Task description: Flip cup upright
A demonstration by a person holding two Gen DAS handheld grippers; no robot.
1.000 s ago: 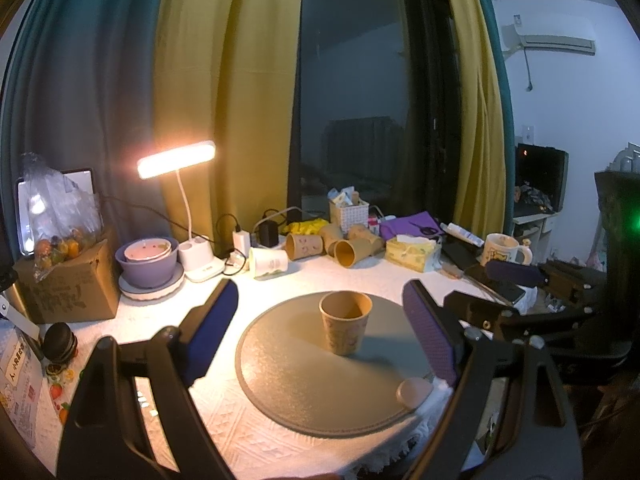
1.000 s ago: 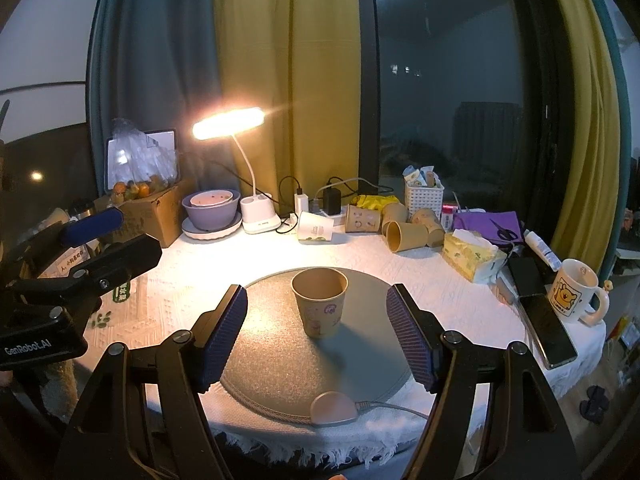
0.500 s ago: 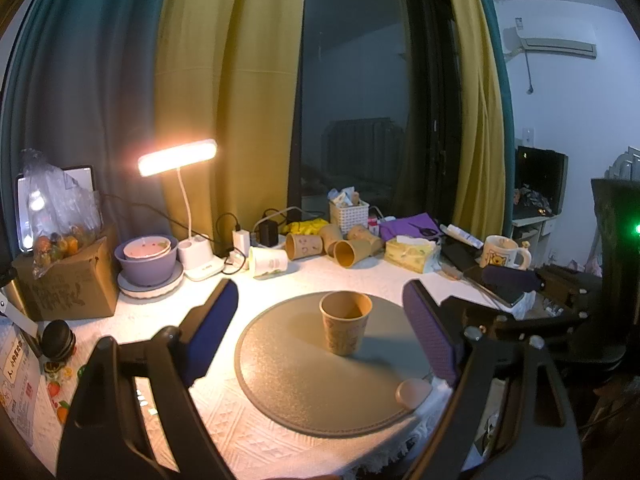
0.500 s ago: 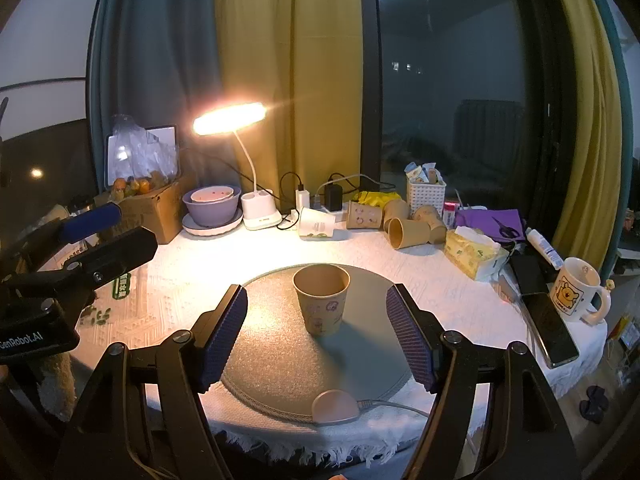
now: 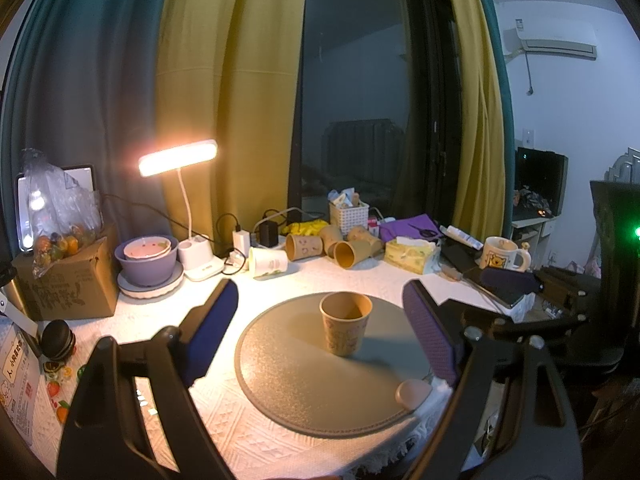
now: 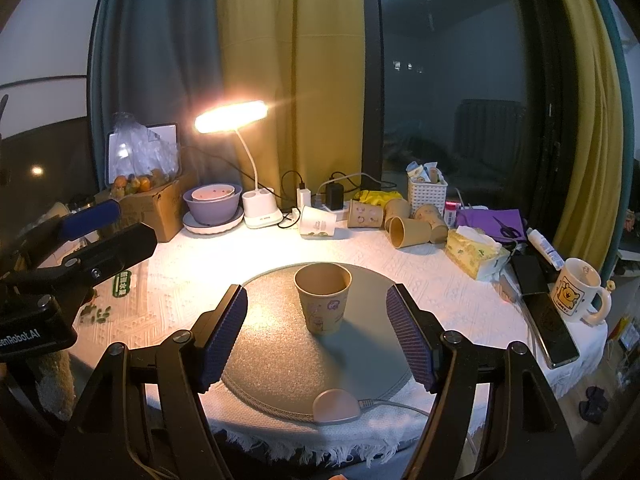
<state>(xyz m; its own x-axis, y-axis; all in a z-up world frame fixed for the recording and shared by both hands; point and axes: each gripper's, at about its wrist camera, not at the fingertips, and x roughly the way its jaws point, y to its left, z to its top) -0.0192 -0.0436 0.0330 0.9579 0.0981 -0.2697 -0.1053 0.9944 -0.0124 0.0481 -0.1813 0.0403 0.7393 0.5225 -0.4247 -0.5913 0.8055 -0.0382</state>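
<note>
Since a second ago the right gripper's tips have slid lower toward four o'clock in the left wrist view; the cup has stayed put. From the left: a cardboard box (image 6: 154,208) at ten o'clock, then the lit desk lamp (image 6: 231,116) at eleven. The left gripper (image 5: 320,326) holds its jaws wide apart, empty. At centre, the paper cup (image 6: 322,297) stands upright on the round grey mat (image 6: 280,356), mouth up. The right gripper (image 6: 316,334) is likewise spread, clear of the cup on both sides. A white mug (image 6: 576,296) sits at three o'clock.
</note>
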